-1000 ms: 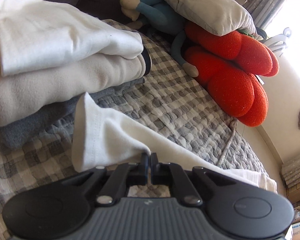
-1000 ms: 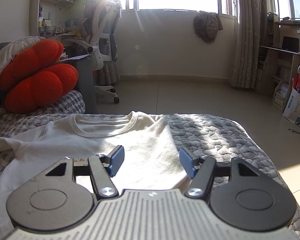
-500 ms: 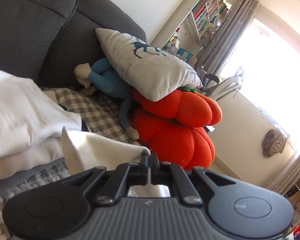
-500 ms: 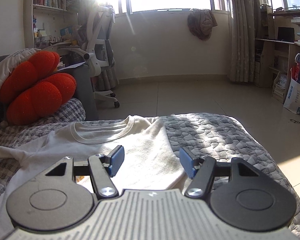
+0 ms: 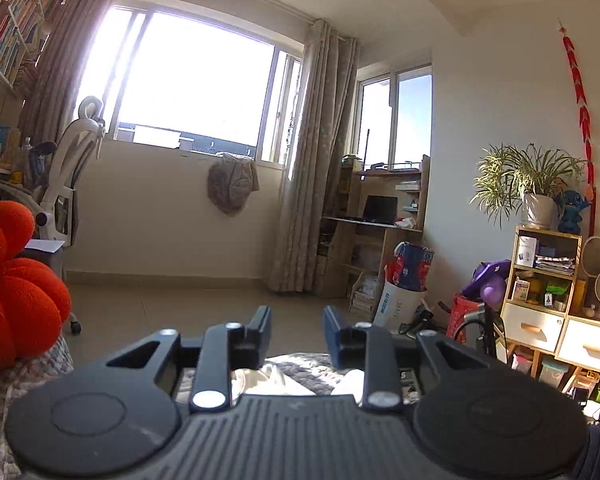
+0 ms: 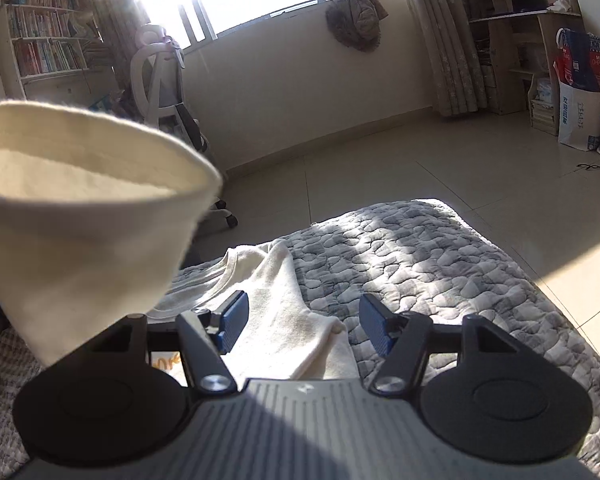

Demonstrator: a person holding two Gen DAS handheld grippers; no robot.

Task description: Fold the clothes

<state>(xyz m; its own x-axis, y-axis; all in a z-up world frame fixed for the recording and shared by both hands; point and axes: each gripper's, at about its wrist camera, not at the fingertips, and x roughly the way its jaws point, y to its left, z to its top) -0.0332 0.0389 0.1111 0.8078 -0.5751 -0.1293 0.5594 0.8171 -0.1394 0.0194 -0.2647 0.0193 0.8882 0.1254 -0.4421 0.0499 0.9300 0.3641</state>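
A cream T-shirt (image 6: 276, 312) lies on the grey quilted sofa cover (image 6: 420, 256), collar toward the window. One sleeve (image 6: 80, 216) of it hangs in the air at the left of the right wrist view, close to the camera. My right gripper (image 6: 304, 326) is open and empty just above the shirt body. My left gripper (image 5: 296, 332) is open and empty, pointing level at the room; a bit of the shirt (image 5: 276, 376) shows below its fingers.
An orange plush cushion (image 5: 12, 292) sits at the left on the sofa. A white office chair (image 6: 160, 76) stands beyond the sofa edge. Shelves, bags and a plant (image 5: 532, 184) stand along the right wall. Tiled floor (image 6: 440, 168) lies past the cover's edge.
My left gripper let go of the sleeve, opened, and swung from the folded pile toward the window. The sleeve now floats in front of the right camera. The right gripper stayed open and tilted left.
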